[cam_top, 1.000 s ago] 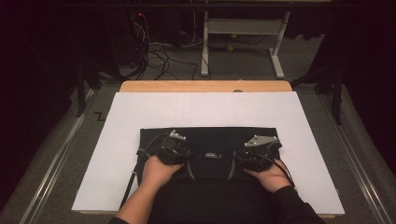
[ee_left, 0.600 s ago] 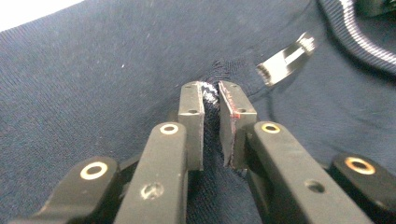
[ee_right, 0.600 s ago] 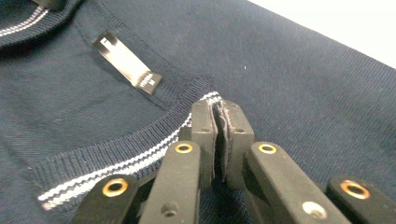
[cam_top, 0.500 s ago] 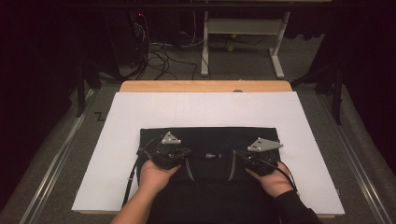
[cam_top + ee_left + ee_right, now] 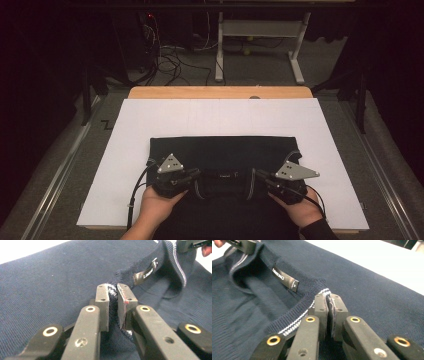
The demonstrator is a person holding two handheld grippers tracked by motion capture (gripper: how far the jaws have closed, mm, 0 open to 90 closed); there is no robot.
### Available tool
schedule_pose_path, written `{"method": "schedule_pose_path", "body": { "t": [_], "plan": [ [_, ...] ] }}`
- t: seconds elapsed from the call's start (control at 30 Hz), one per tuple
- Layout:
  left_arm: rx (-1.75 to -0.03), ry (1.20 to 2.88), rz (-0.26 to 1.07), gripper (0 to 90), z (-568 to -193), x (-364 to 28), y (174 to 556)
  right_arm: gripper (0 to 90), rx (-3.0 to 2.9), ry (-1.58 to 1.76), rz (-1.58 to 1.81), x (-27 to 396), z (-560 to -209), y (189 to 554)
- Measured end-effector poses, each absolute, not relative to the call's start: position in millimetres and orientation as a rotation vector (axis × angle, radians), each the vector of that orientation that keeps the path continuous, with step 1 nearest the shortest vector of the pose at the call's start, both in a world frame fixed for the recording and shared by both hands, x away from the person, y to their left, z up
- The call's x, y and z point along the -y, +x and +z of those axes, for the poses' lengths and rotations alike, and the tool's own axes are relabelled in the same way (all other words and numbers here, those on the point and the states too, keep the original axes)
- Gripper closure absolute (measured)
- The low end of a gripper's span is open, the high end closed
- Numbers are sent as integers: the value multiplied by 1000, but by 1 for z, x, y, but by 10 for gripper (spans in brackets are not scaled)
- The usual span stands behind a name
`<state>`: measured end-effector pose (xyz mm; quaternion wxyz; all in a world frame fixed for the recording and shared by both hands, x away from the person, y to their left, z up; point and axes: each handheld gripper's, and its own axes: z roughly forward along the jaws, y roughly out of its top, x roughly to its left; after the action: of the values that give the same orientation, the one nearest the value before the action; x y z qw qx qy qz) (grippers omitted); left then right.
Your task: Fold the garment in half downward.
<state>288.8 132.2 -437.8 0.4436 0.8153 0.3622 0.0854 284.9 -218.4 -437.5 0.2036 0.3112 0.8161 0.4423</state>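
left gripper [image 5: 192, 176] and right gripper [image 5: 260, 180] level, tips facing inward, jaws of each clamped, a hand [image 5: 159, 202] cupping each from below

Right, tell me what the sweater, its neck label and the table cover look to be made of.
Sweater: dark navy knit, probably cotton or a blend; fine ribbing and a matte, slightly fuzzy surface show.
Neck label: woven satin-like tape, judging by its slight sheen and pale lettering.
Table cover: smooth matte white sheet, perhaps paper or thin board; faint seams cross it.

Sweater [image 5: 225, 150] near hem cut off by bottom edge; label [image 5: 224, 175] unreadable.
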Motion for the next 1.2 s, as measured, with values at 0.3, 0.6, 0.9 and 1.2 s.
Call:
{"method": "schedule_pose_path", "body": {
  "t": [0.3,0.6,0.9,1.2],
  "plan": [
    [-821,2016,201,759,-428,-131,257,861,-2273,827,1308,226,-434,252],
    [-793,2022,170,759,-428,-132,233,861,-2286,798,1369,234,-433,227],
    [-767,2043,135,757,-431,-133,208,862,-2312,786,1392,239,-435,208],
    [-767,2080,90,754,-441,-134,197,884,-2340,789,1383,245,-439,195]
  ]
}}
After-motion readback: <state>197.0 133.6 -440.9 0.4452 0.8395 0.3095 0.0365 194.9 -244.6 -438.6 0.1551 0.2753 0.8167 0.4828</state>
